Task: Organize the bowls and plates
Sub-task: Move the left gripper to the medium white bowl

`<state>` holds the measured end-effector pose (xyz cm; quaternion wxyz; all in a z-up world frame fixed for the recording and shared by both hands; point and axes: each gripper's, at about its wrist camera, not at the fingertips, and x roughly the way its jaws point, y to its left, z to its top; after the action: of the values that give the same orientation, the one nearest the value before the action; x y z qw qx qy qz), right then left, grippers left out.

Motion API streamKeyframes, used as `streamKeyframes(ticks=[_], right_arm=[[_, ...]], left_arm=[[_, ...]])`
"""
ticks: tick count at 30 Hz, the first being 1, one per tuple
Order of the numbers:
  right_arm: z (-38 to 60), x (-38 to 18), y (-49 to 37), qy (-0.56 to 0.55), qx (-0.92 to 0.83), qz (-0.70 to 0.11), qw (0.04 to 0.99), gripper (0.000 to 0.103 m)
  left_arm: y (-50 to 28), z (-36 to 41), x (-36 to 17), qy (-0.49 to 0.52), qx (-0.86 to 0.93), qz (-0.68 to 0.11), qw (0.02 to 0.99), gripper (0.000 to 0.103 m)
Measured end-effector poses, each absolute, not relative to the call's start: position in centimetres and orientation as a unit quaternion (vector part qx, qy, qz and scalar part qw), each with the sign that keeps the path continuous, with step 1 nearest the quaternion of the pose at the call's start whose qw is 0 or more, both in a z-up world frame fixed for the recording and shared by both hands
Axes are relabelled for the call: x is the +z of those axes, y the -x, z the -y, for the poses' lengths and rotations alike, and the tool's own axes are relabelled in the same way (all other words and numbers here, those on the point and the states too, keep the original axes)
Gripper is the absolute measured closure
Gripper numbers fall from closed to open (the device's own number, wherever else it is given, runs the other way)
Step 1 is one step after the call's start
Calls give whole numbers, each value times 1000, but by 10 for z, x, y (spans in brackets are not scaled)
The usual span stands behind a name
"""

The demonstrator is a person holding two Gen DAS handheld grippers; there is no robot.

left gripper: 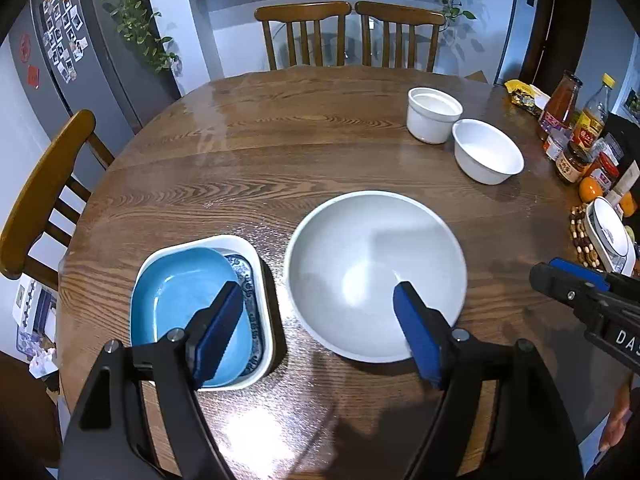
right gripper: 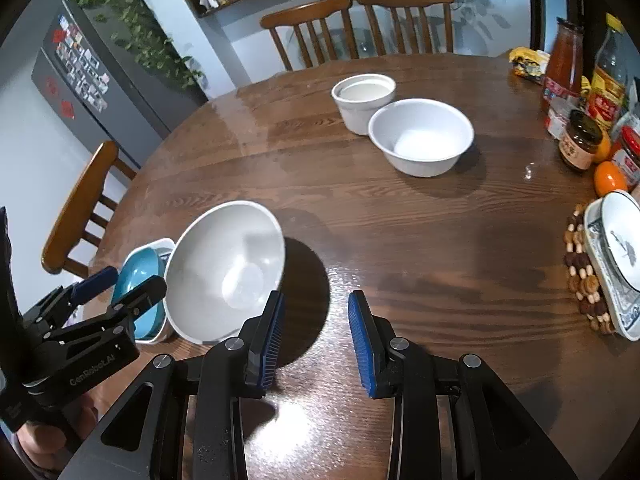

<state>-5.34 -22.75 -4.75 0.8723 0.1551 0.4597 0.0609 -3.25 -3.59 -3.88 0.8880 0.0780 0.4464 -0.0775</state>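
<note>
Looks like this is roughly partway through: the blue plate point(left gripper: 180, 292) already sits nested inside the white square dish point(left gripper: 256, 264) near the table point(left gripper: 280, 140) edge, and the big grey bowl point(left gripper: 376, 276) rests right beside that stack. Still left, I'd guess, are the small white bowl point(right gripper: 420, 136) and the white cup-like pot point(right gripper: 362, 100) touching it, well apart at the far side (plus a patterned dish point(right gripper: 616, 248) off to the right on a bead mat). The left gripper point(left gripper: 320, 312) hangs spread wide over the plate and the big bowl, holding nothing. The right gripper point(right gripper: 316, 336) is parted over bare wood, empty too, big bowl just beside its left finger.
</note>
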Motion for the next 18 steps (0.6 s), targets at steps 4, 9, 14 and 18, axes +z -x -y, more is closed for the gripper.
streamKeyframes(ticks=[4,9,14,18], right_arm=[[241,-45,61,-161,53,-452,876,70],[260,-43,71,-166,41,-445,879,66],[280,-36,85,-172,25,-426,888,45],[295,-31,93,-175,16,-418,891,45]], left_arm=[[37,45,-37,-85,-77,-443,889,23],[42,58,-36,-90,-80,-442,889,22],[47,75,-33,-97,-89,-437,890,21],[52,89,-29,-100,-94,-429,893,16]])
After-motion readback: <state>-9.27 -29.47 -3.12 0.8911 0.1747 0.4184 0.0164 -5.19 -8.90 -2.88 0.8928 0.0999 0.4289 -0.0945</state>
